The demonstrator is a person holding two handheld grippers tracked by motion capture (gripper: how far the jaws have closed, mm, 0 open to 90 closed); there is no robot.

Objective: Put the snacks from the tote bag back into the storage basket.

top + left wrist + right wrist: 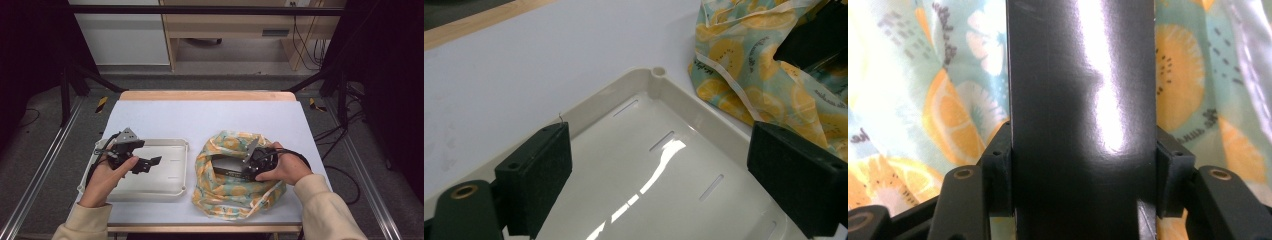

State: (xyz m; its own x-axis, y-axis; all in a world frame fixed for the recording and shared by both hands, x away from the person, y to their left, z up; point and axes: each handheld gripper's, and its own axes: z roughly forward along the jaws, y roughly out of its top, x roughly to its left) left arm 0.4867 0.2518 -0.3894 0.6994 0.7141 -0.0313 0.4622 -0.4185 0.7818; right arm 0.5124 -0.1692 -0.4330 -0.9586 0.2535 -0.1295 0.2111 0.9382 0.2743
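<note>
A shiny black box (229,168) (1080,100) lies inside a cloth bag (227,197) (923,100) printed with orange and kiwi slices, at the right of the table. My right gripper (244,167) (1083,172) reaches into the bag's mouth, and its pads press on both sides of the box. Over a white plastic tray (165,182) (644,80) at the left, my left gripper (152,162) (666,175) is held with its jaws wide apart and nothing between them. The bag's edge (744,65) lies just beyond the tray's corner.
Both things lie on a white table top (200,115) with a wooden strip (205,95) along its far edge. Dark frame rails run down both sides of the table. Cables trail from each gripper toward the table's sides.
</note>
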